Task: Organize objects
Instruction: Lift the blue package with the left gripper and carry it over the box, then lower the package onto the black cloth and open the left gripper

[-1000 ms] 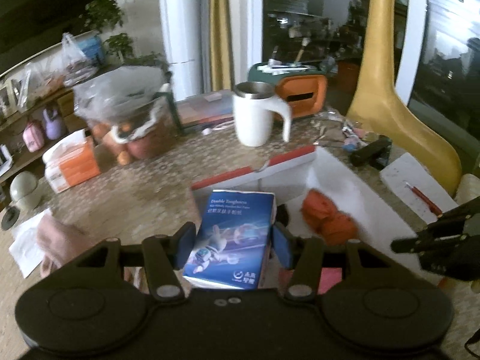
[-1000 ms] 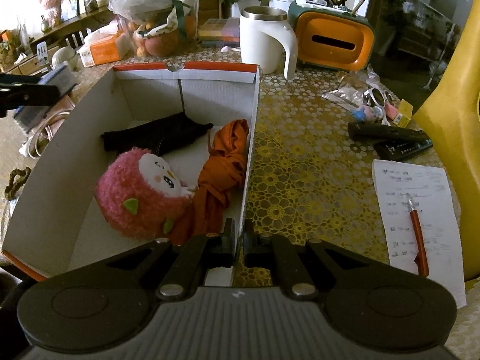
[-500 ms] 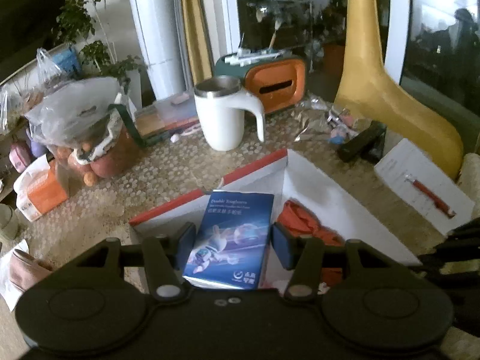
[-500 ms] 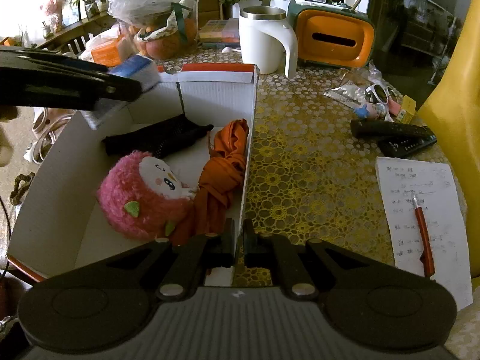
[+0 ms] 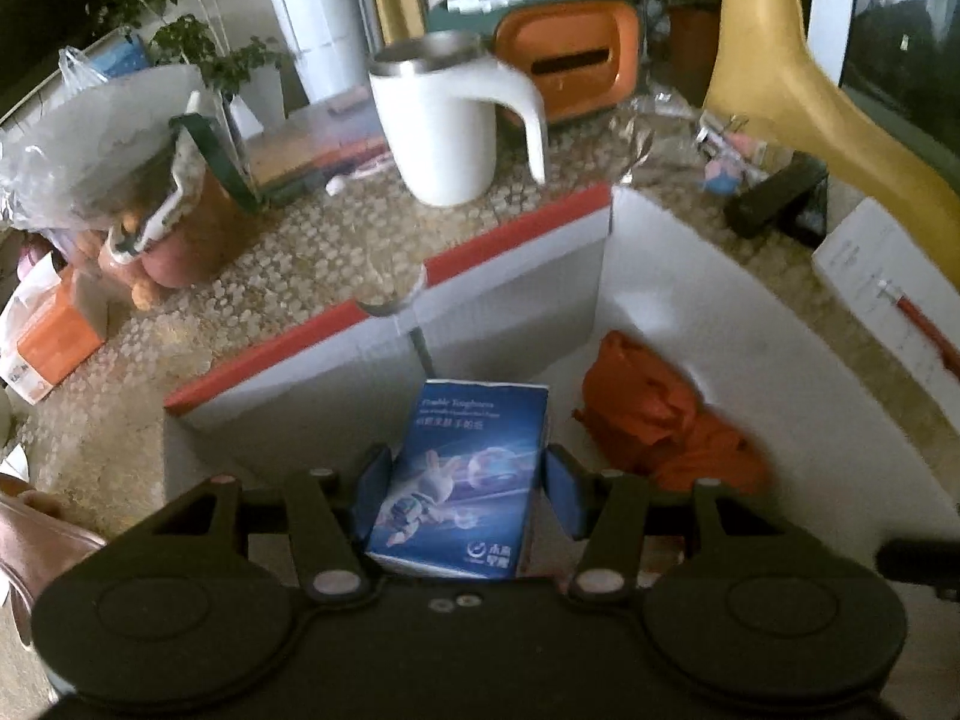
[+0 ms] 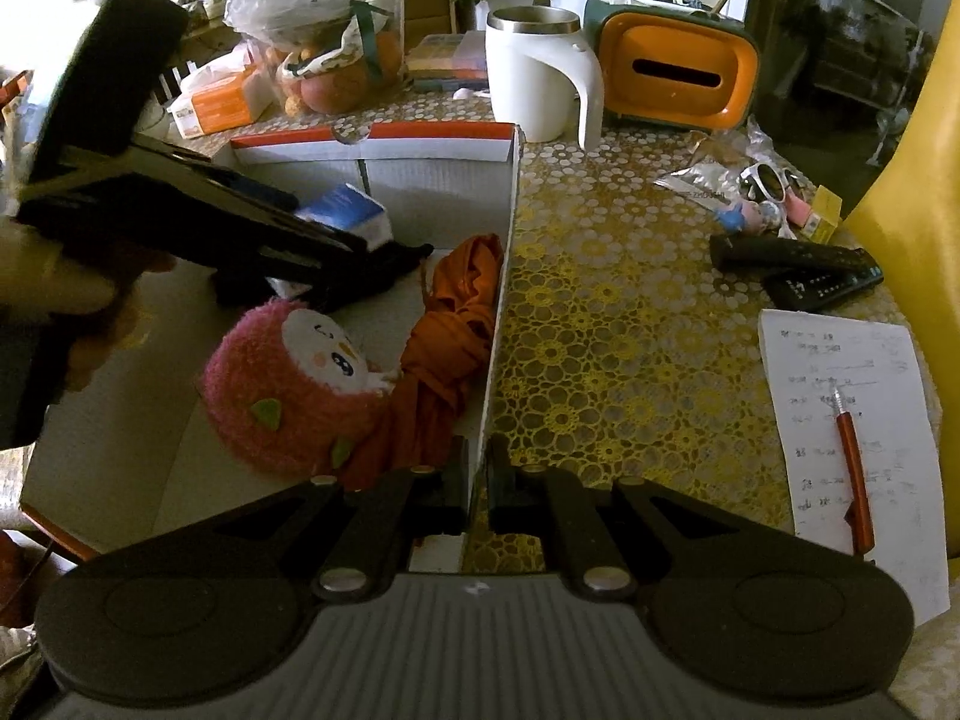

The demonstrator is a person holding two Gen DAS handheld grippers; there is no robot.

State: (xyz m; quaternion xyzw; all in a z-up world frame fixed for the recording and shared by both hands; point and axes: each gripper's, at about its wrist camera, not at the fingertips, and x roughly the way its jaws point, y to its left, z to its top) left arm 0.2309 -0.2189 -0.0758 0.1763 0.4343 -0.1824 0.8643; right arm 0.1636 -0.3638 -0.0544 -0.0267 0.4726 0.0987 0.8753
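My left gripper (image 5: pixel 465 483) is shut on a blue packet (image 5: pixel 465 474) with white print and holds it inside the white cardboard box (image 5: pixel 510 294), above its floor. The packet (image 6: pixel 348 213) and left gripper (image 6: pixel 336 240) also show in the right wrist view, over the box's far left part. My right gripper (image 6: pixel 477 471) is shut on the box's right wall (image 6: pixel 501 294) near its front end. In the box lie a pink plush toy (image 6: pixel 300 384), an orange cloth (image 6: pixel 450 324) and a dark cloth, mostly hidden by the left gripper.
Behind the box stand a white mug (image 6: pixel 537 78), an orange tissue holder (image 6: pixel 678 75) and a bag of fruit (image 6: pixel 324 42). To the right lie two remotes (image 6: pixel 798 267), small clutter, and paper with a red pen (image 6: pixel 852 468). A yellow chair (image 5: pixel 810 96) stands at the right.
My left gripper has carried the blue packet rightward over the box's left wall and down into the box. My right gripper has stayed clamped on the box's right wall.
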